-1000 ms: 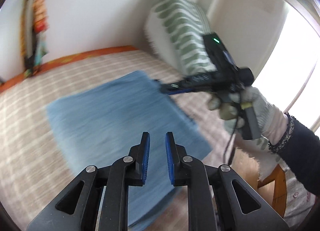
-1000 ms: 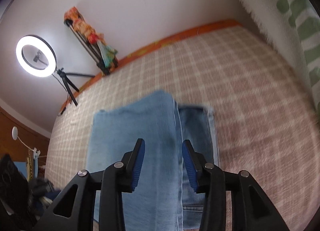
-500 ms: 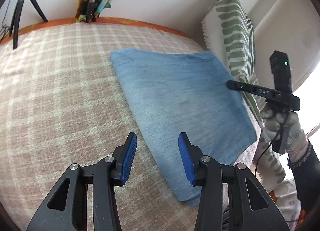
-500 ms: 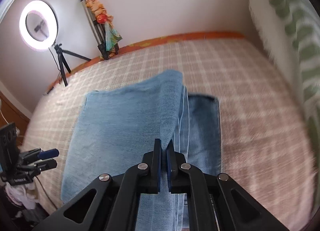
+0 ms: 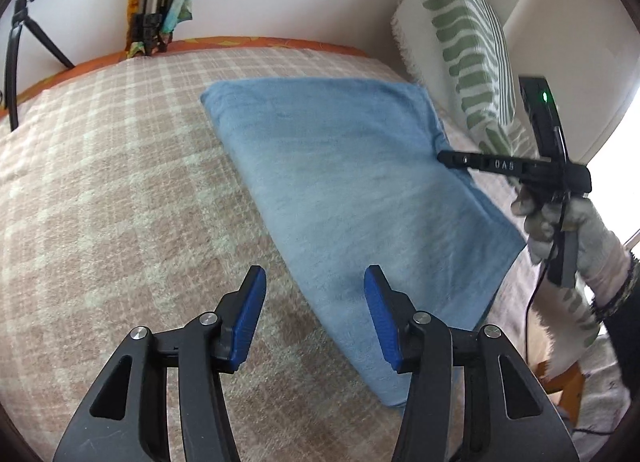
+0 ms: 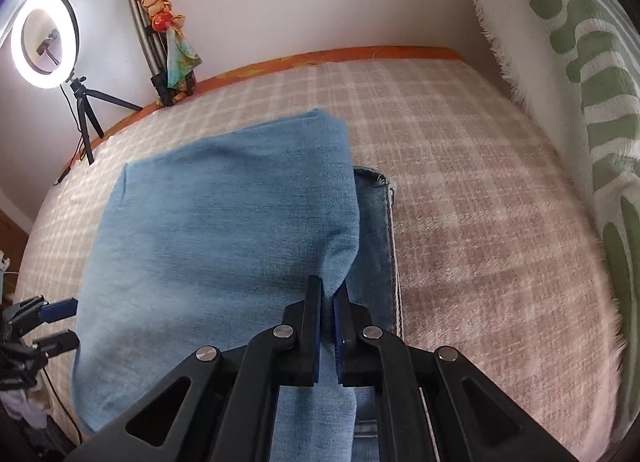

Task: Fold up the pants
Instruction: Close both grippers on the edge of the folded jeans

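Observation:
Light blue denim pants (image 5: 352, 189) lie folded into a rectangle on the plaid bed cover (image 5: 120, 197). My left gripper (image 5: 314, 314) is open and empty, just above the pants' near left edge. My right gripper (image 6: 328, 312) is shut on the right edge of the pants' top folded layer (image 6: 240, 229), lifting it slightly; a lower layer with a hem (image 6: 380, 221) shows beneath on the right. In the left wrist view the right gripper (image 5: 444, 157) shows pinching the pants' right edge.
A green-and-white patterned pillow (image 5: 464, 37) leans at the bed's right side. A ring light on a tripod (image 6: 44, 41) and a folded tripod with colourful cloth (image 6: 160, 33) stand by the far wall. A wooden stool (image 5: 568, 382) is off the bed's right edge.
My right gripper closed on the edge of the top layer of the pants. My left gripper opened wide and swung back to the pants' left edge.

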Tool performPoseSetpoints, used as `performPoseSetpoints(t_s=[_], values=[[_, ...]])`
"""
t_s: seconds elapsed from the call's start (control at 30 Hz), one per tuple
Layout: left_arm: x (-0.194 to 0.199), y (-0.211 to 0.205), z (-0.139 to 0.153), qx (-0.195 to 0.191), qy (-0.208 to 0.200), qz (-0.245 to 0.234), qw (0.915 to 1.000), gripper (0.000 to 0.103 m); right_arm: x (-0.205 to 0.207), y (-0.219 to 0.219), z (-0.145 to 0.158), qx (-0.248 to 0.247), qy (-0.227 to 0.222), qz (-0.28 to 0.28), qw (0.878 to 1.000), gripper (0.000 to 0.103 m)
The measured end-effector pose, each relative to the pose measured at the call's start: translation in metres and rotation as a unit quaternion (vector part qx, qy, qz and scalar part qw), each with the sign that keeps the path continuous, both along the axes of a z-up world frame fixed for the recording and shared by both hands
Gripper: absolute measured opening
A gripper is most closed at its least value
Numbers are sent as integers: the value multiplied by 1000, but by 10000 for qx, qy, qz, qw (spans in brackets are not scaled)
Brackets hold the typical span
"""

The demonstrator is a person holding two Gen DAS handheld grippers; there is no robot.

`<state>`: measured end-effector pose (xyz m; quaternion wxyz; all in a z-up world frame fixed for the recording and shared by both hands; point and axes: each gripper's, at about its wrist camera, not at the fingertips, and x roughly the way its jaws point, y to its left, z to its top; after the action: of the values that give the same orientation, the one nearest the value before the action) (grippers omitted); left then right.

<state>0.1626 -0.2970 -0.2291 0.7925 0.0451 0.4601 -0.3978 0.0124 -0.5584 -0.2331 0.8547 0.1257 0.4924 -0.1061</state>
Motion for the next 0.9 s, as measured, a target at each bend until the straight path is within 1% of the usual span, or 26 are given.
performPoseSetpoints(t_s=[0.07,0.17,0.2,0.23,0.27,0.3,0.33,0.37,0.4,0.43,0.47,0.5,0.53,0.57,0.63,0.67,0.77,0.83,0.9], values=[[-11,-1,-4,112,-75,-142,9998,50,2,5,0,-167,43,121,9998,4],[-37,-1,-8,401,-600,-422,9965,51,3,4,2,-244,129,163,9995,8],[-45,0,-8,455,-762,-493,9948,51,4,2,4,-222,129,126,9996,14],[-49,2,-6,479,-832,-532,9940,51,3,0,6,-183,112,96,9997,22],[-52,5,-5,486,-836,-558,9938,51,1,-4,10,-88,49,57,9999,25],[-52,8,-3,456,-776,-575,9943,50,-2,-7,13,-30,-31,20,10000,36],[-50,11,-1,412,-658,-596,9952,50,-5,-11,16,34,-138,-19,9999,42],[-48,14,0,363,-527,-604,9961,50,-9,-16,19,136,-255,-68,9996,44],[-43,19,2,232,-341,-584,9974,50,-13,-22,21,281,-332,-123,9990,53],[-37,23,4,90,-178,-518,9985,50,-16,-27,22,416,-380,-160,9983,66],[-31,26,5,-43,-27,-424,9991,52,-17,-30,22,517,-419,-179,9976,72],[-19,30,7,-253,232,-225,9992,56,-19,-35,21,634,-460,-170,9968,80],[-9,33,7,-415,441,-60,9981,56,-19,-38,19,762,-483,-129,9958,84],[3,37,5,-626,732,121,9953,56,-20,-42,15,955,-496,-85,9942,84],[18,38,2,-864,1090,311,9898,56,-19,-47,9,1235,-506,-52,9910,85],[25,37,1,-922,1179,370,9881,56,-18,-50,3,1455,-518,4,9880,86],[40,27,-5,-938,1348,423,9855,56,-18,-53,-7,1734,-478,106,9836,88],[45,22,-9,-970,1464,427,9835,56,-15,-53,-15,1759,-433,155,9833,89],[50,18,-13,-988,1566,433,9818,56,-16,-53,-18,1806,-569,244,9816,92]])
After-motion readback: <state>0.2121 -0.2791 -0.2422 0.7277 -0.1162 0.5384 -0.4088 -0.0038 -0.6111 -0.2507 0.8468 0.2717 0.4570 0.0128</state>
